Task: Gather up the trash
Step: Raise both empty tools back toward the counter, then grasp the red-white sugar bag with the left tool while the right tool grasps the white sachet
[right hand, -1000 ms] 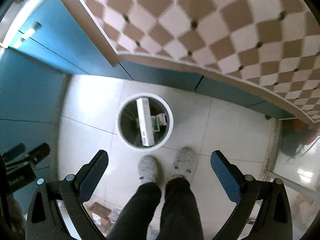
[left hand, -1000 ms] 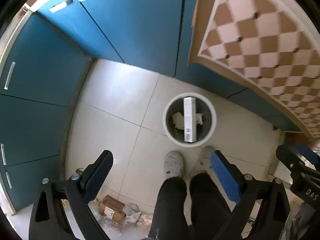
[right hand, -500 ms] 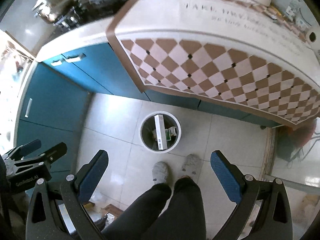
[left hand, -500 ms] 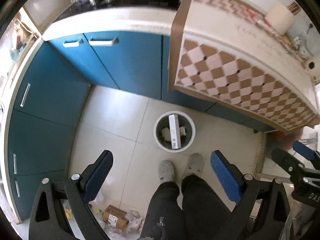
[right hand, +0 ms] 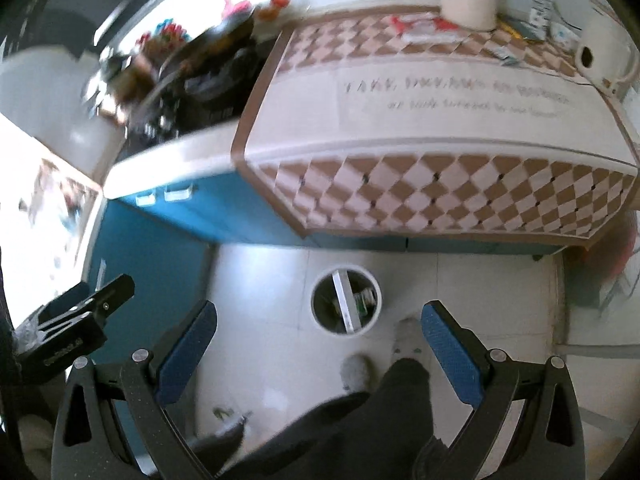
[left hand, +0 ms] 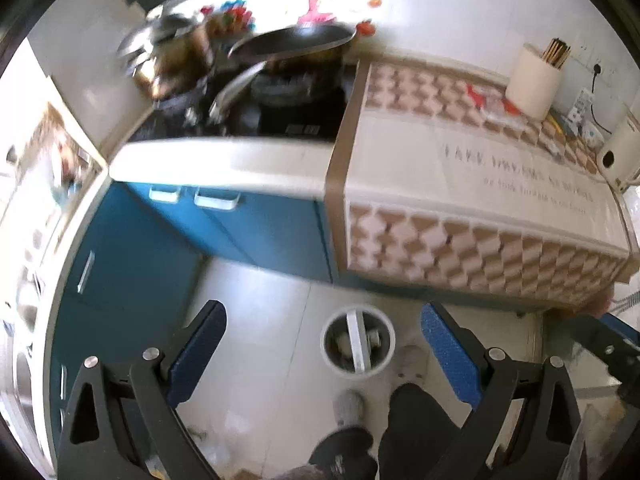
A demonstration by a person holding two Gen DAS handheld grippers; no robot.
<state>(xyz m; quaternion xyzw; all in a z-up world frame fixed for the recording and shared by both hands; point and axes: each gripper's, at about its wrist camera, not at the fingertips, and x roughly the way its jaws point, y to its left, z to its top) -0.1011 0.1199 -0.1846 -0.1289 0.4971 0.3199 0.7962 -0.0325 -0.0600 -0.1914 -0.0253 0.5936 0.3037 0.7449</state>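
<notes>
Both hand-held grippers, left [left hand: 322,354] and right [right hand: 318,350], are held wide open with nothing gripped. The round white trash bin [left hand: 359,345] is seen on bare pale floor tiles [left hand: 264,320], near the checkered counter [left hand: 480,216] edge.

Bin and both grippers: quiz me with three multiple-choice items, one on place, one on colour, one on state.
1. Where does the bin stand?
A. on the counter
B. on the floor before the cabinets
C. inside a cabinet

2. What colour are the cabinets?
A. blue
B. red
C. yellow

3. How are the left gripper and right gripper?
A. both shut on trash
B. left open, right shut
C. both open, holding nothing

Answers:
1 B: the white bin sits on the pale floor tiles, near the person's shoes.
2 A: the doors under the counter are blue.
3 C: each pair of blue pads stands wide apart with nothing between.
</notes>
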